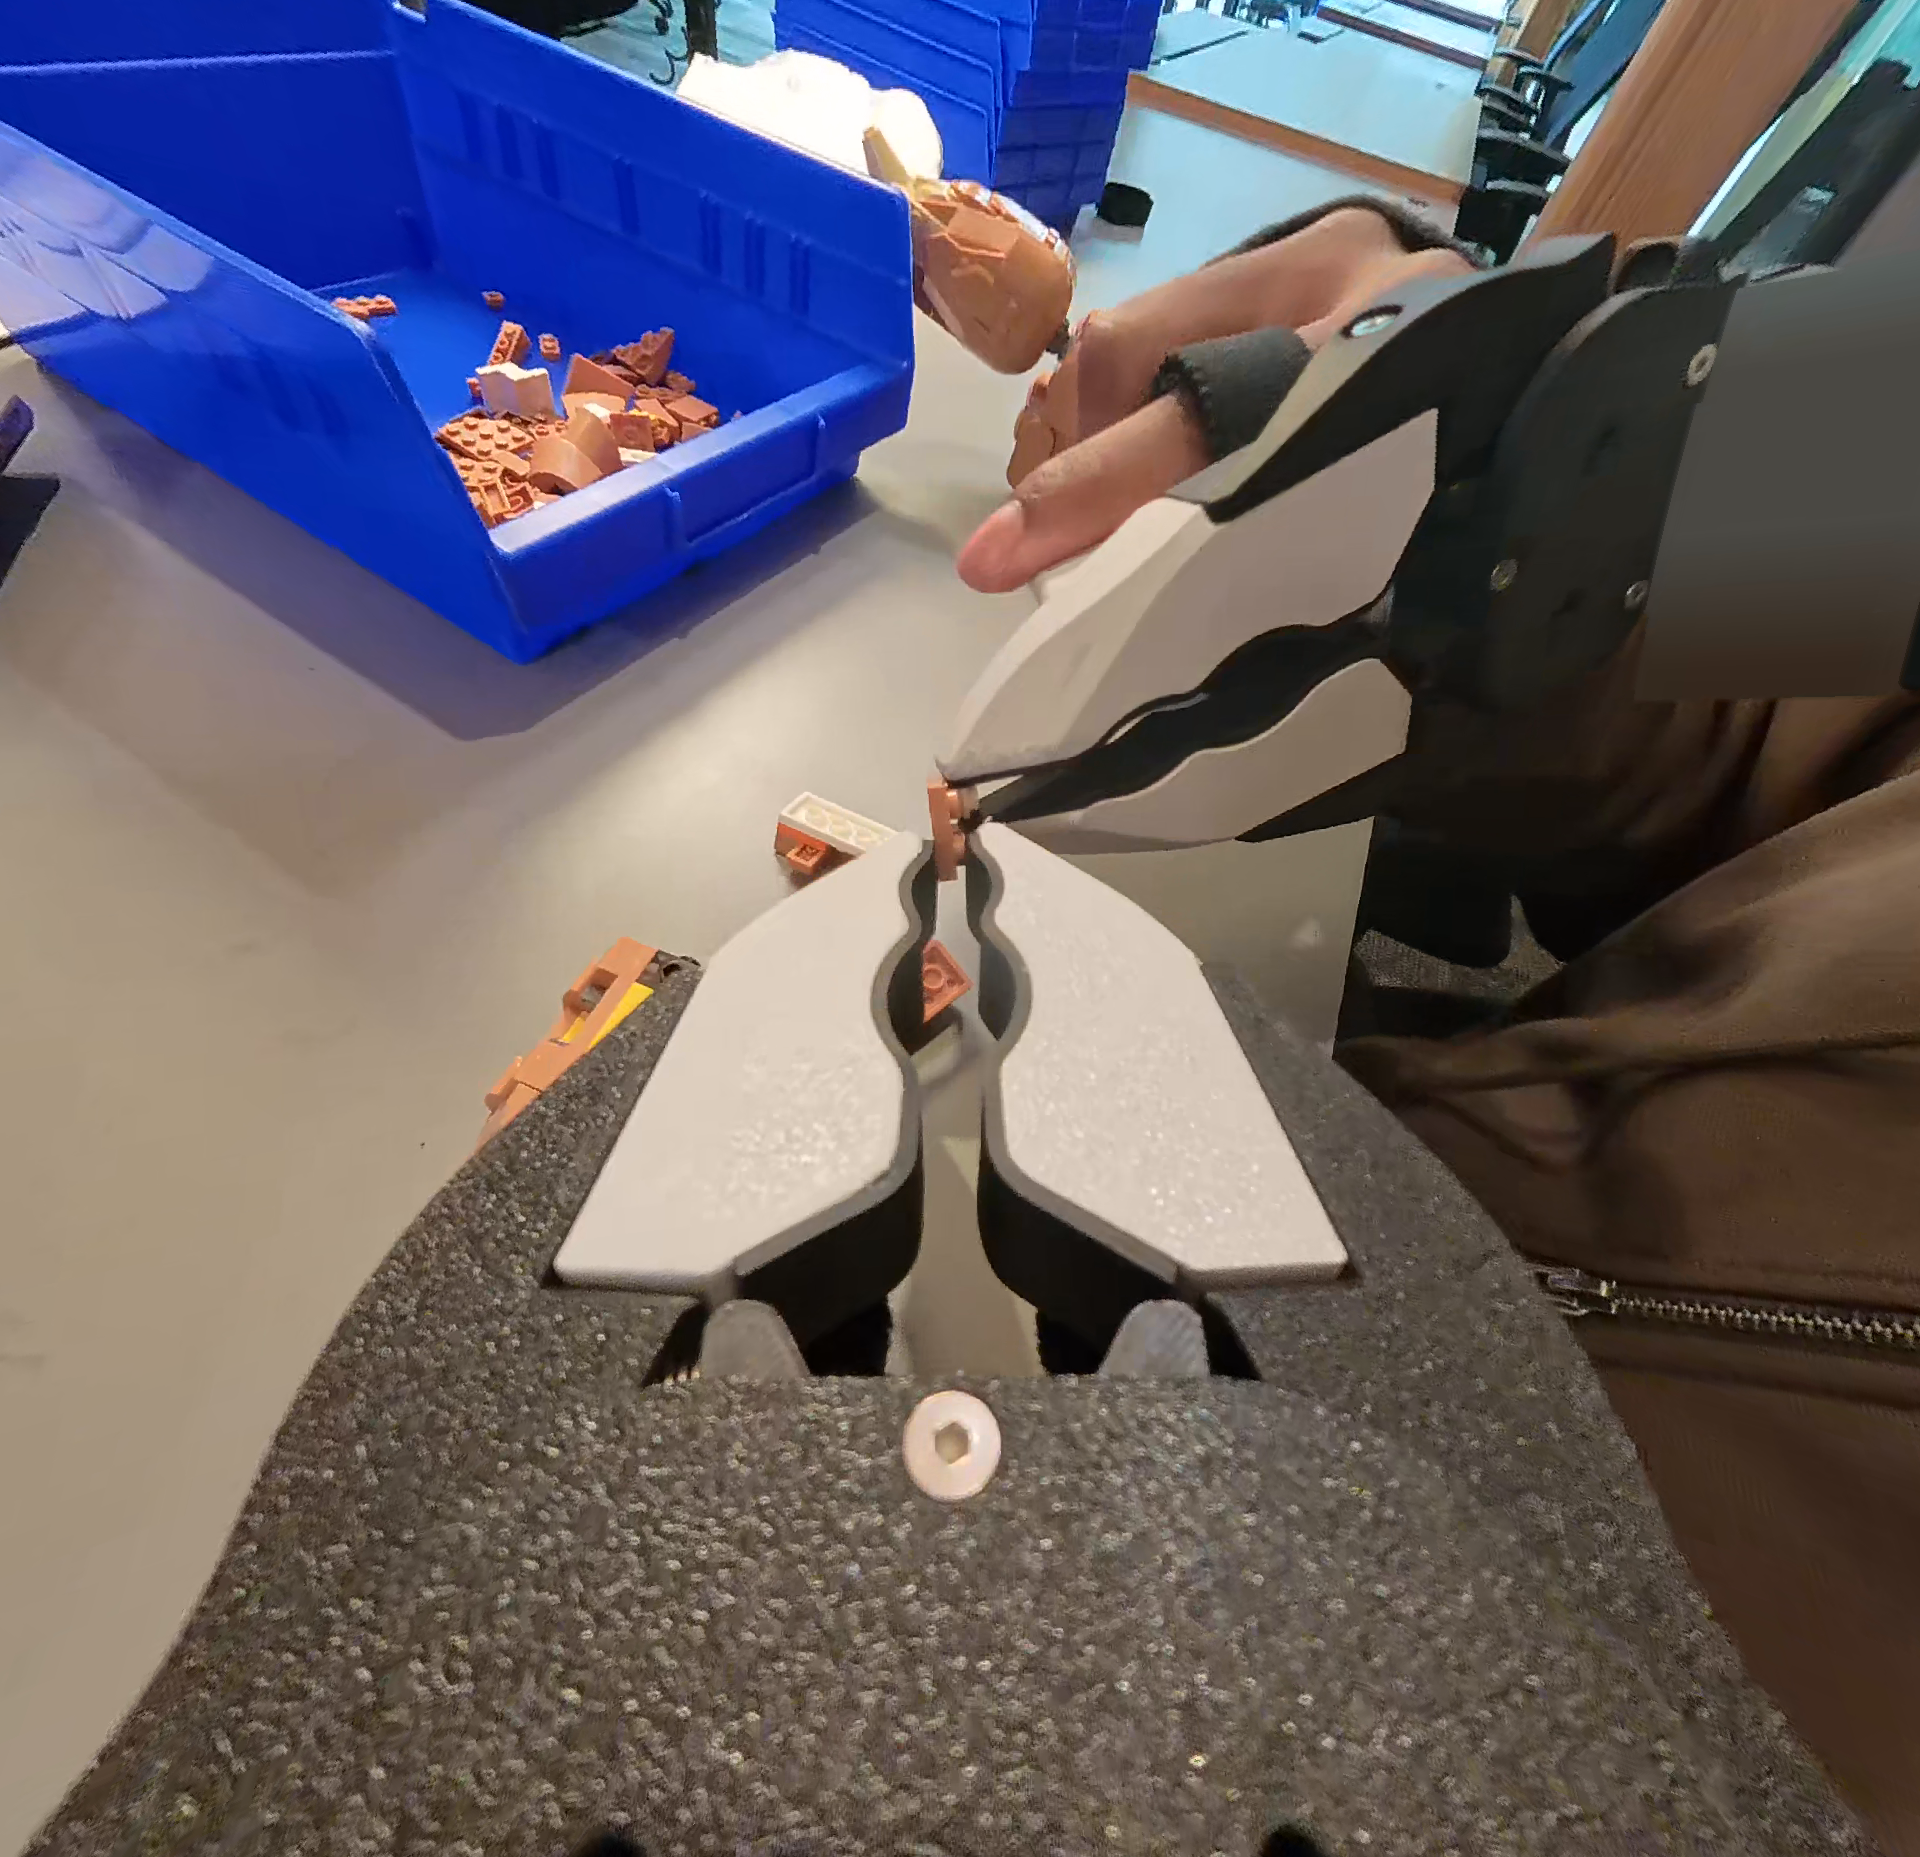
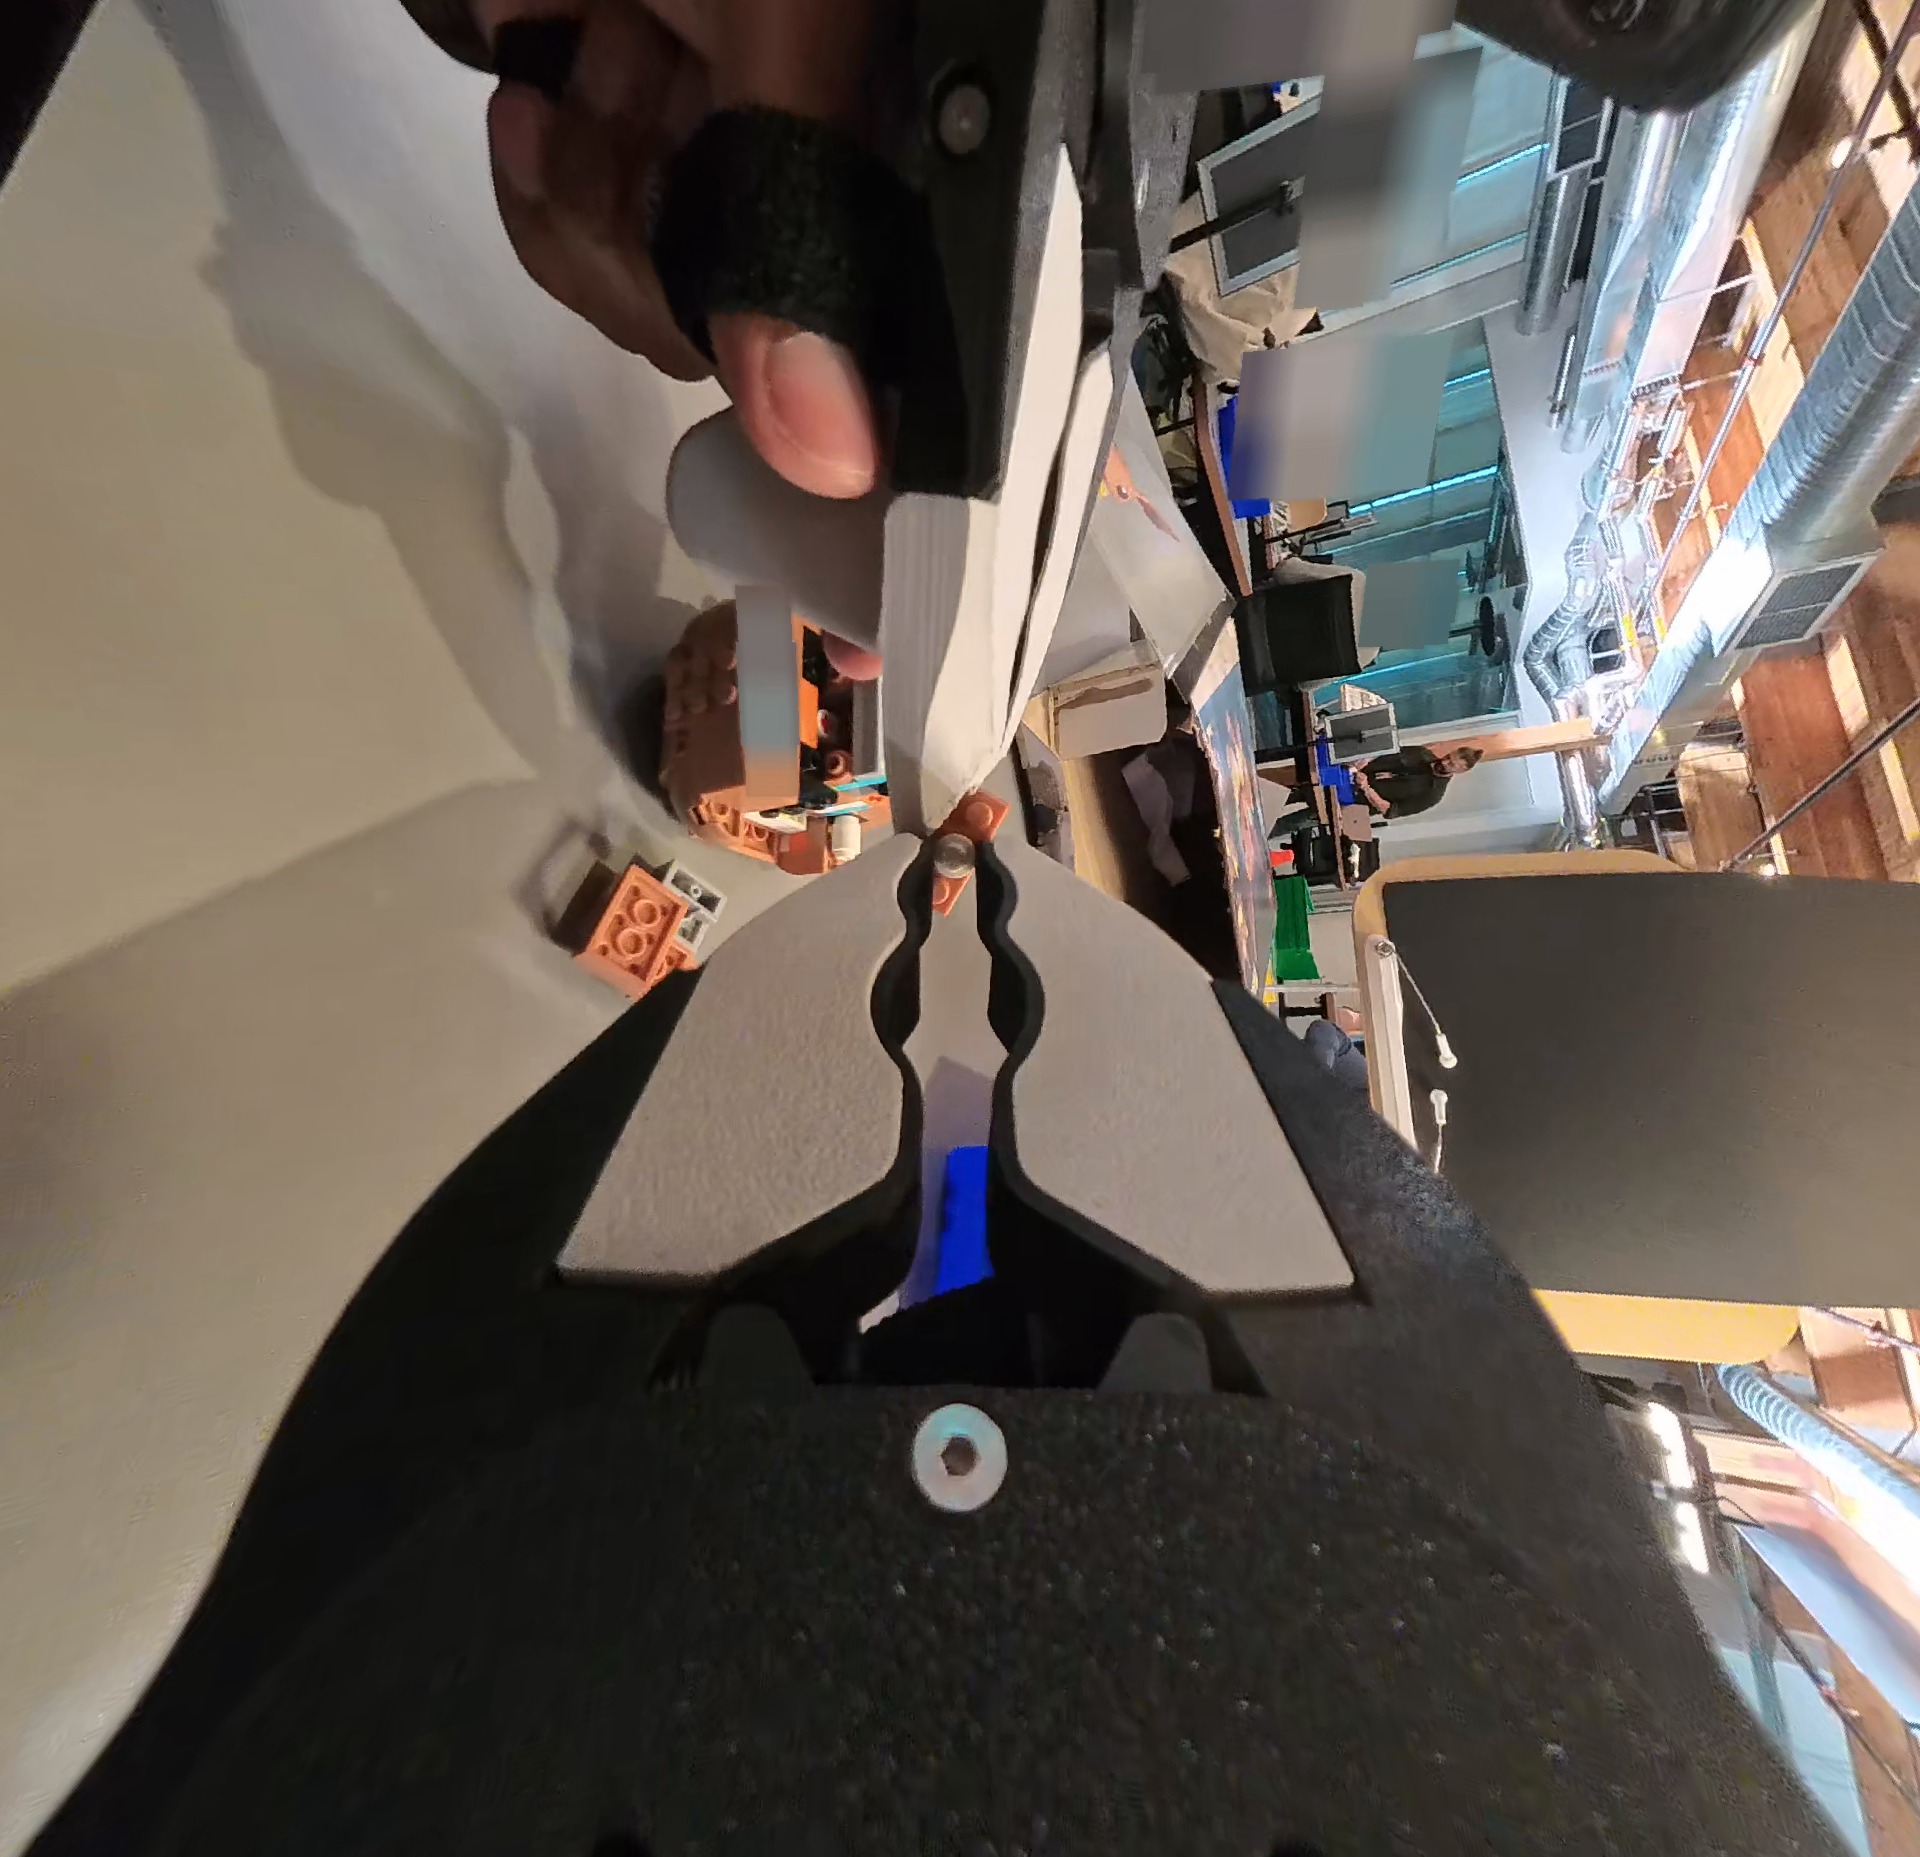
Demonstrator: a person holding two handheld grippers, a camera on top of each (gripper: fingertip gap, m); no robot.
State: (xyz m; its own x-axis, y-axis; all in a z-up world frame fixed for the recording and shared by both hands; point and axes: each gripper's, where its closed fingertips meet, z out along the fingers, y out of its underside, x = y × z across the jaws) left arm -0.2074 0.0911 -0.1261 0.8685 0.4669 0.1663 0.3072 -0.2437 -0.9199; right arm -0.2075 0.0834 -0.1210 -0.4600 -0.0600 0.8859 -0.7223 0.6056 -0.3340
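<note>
Closest to my left camera, the left gripper (image 1: 948,851) has its grey fingers nearly closed, their tips pinching a small reddish-brown plastic plate (image 1: 947,820); the right gripper (image 1: 961,784) comes in from the right and clamps the same piece from the other side, held well above the grey tabletop (image 1: 260,872). Behind sits a large blue plastic bin (image 1: 623,280) holding loose brown bricks (image 1: 566,425), then a white brick (image 1: 836,822) lying near the tips, and another brown plate (image 1: 943,981) glimpsed between my left fingers. In my right view the right gripper (image 2: 954,851) bites a small silvery stud (image 2: 953,852) on the plate (image 2: 977,820). I judge the hold thin: any twist between the grippers could pop it free.
</note>
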